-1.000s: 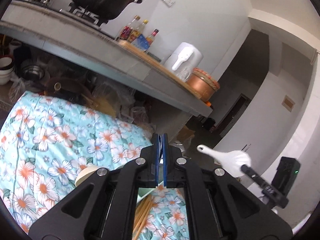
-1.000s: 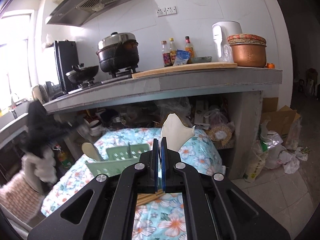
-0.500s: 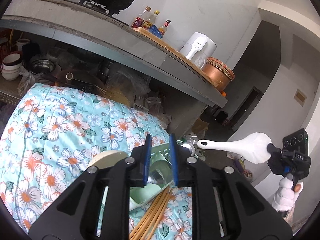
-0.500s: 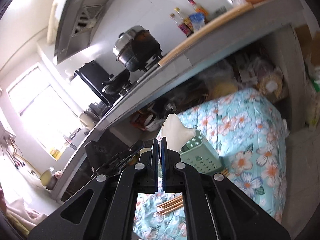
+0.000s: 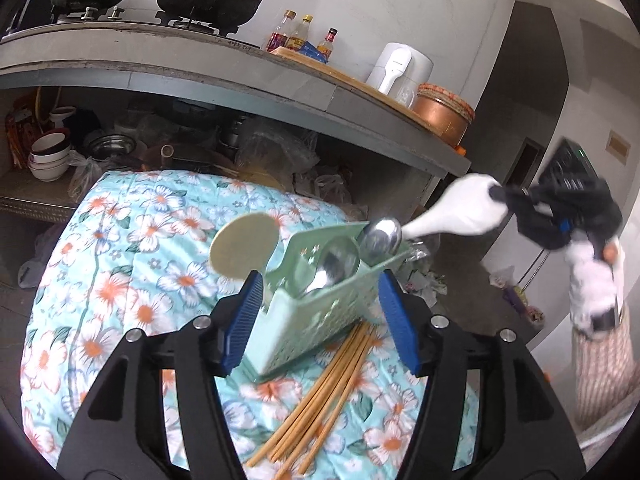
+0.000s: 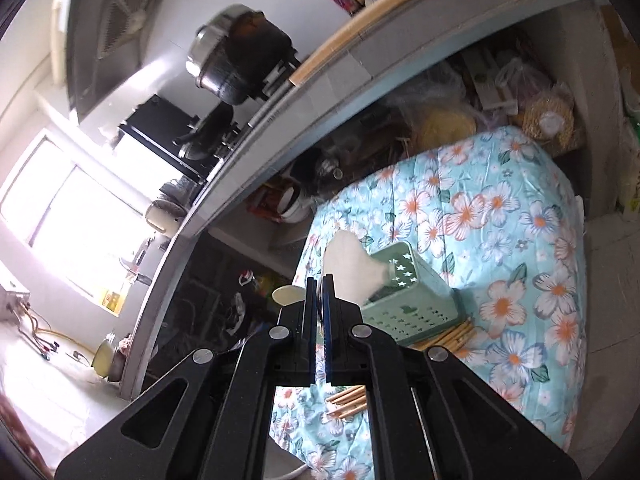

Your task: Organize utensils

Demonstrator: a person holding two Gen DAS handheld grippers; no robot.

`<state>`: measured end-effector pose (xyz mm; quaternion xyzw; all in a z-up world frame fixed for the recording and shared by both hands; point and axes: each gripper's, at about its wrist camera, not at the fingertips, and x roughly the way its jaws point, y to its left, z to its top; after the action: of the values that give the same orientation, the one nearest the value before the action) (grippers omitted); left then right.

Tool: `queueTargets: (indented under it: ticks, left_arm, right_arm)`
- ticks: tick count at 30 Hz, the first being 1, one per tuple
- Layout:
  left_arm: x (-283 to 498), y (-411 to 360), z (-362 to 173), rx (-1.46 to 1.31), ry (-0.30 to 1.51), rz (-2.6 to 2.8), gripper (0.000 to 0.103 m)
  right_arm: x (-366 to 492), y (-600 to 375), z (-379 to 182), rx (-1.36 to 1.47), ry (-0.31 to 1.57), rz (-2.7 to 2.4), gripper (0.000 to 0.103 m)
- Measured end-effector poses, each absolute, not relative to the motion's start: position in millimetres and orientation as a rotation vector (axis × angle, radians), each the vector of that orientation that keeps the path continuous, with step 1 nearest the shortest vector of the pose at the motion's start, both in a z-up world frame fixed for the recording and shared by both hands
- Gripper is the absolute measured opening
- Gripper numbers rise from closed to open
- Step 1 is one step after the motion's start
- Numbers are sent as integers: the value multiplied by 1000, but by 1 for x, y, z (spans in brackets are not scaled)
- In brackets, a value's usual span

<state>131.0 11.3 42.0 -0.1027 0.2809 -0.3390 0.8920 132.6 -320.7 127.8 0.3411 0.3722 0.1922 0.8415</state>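
Note:
A pale green utensil basket stands on the flowered cloth, holding two metal spoons and a beige flat paddle. My left gripper straddles the basket; its jaws are opening and the blue pads stand clear of the basket's walls. Wooden chopsticks lie loose on the cloth just in front of the basket. My right gripper is shut on a white spoon, held above the basket. In the left wrist view that spoon points its narrow end at the basket's right rim.
A concrete counter runs behind with pots, sauce bottles, a white kettle and a copper pot. Bowls and bags crowd the shelf beneath it. A person's gloved hand and patterned sleeve are at the right. The cloth drops off at its right edge.
My left jaws went from shut to wide apart around the basket as the gripper dipped toward it. The right gripper rolled and carried the white spoon closer to the basket.

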Motion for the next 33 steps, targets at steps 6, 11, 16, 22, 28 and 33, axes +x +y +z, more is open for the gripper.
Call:
queueTargets:
  ticks: [6, 11, 16, 22, 28, 33]
  left_arm:
    - [113, 19, 24, -181, 623, -692, 65]
    - [107, 20, 9, -163, 660, -681, 67]
    - [101, 12, 0, -96, 668, -682, 69]
    - [104, -2, -17, -38, 732, -696, 72]
    - [108, -9, -23, -7, 771, -667, 72]
    - [105, -13, -27, -11, 794, -641, 72]
  right_arm:
    - [169, -309, 127, 710, 805, 377, 7]
    - [167, -308, 128, 703, 751, 345, 14]
    - [129, -300, 118, 594, 681, 249, 37]
    - [91, -277, 68, 500, 757, 131, 51]
    - [71, -260, 28, 429, 830, 61, 53]
    - [62, -246, 36, 268, 771, -9, 73]
